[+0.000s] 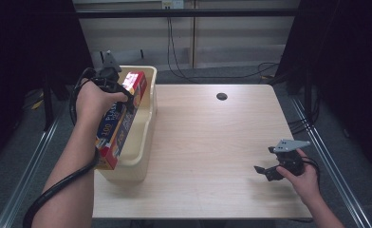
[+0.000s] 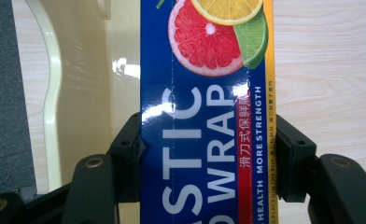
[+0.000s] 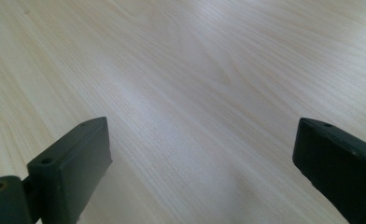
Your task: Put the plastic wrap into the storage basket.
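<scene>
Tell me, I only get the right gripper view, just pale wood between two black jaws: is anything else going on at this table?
Observer: Yes. The left gripper is shut on a long box of plastic wrap.
Operator: Where is that box?
Observer: It sits at a slant over a cream tub at the table's left edge, its low end toward the person.
Operator: What's printed on it?
Observer: Blue panel, white letters, and sliced citrus fruit near the far end.
Operator: And my gripper?
Observer: The right gripper rests open near the table's right front corner, holding nothing.

tabletop (image 1: 208, 142) lies bare; cream bin (image 1: 144, 142) blocks its left edge.
</scene>
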Available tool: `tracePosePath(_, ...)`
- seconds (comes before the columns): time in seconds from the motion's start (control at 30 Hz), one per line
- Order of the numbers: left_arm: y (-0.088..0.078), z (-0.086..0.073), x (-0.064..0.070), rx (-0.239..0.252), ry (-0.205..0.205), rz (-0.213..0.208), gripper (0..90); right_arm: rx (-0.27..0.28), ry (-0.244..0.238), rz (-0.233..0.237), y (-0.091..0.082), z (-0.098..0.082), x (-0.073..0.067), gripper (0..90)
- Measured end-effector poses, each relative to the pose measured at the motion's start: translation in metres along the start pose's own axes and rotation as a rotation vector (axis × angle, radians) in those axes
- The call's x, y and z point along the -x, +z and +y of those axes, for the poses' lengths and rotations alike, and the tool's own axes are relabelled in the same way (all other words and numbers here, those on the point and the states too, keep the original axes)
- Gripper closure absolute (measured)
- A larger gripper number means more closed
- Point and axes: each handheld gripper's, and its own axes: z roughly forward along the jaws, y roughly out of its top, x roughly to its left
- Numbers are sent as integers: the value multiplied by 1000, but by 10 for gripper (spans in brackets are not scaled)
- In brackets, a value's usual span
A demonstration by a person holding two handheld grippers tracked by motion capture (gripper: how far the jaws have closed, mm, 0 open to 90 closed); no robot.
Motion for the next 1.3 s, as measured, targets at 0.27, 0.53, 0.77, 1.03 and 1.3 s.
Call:
tracePosePath(0.27,7,-2,-1,-16,-14,-14,405,3,-1,-2,0,1,-1,42)
tracePosePath(0.53,15,-5,-4,-27,-23,-19,405,2,-2,-2,-1,0,-1,42)
tracePosePath(0.77,24,-5,-6,-36,-36,-27,405,6,1,-5,-2,1,-1,42)
tracePosePath(1.03,31,-6,-5,-44,-39,-27,405,0,-3,1,-1,1,-1,42)
tracePosePath(1.3,37,-7,-7,-61,-52,-34,404,0,-4,-5,0,1,-2,41)
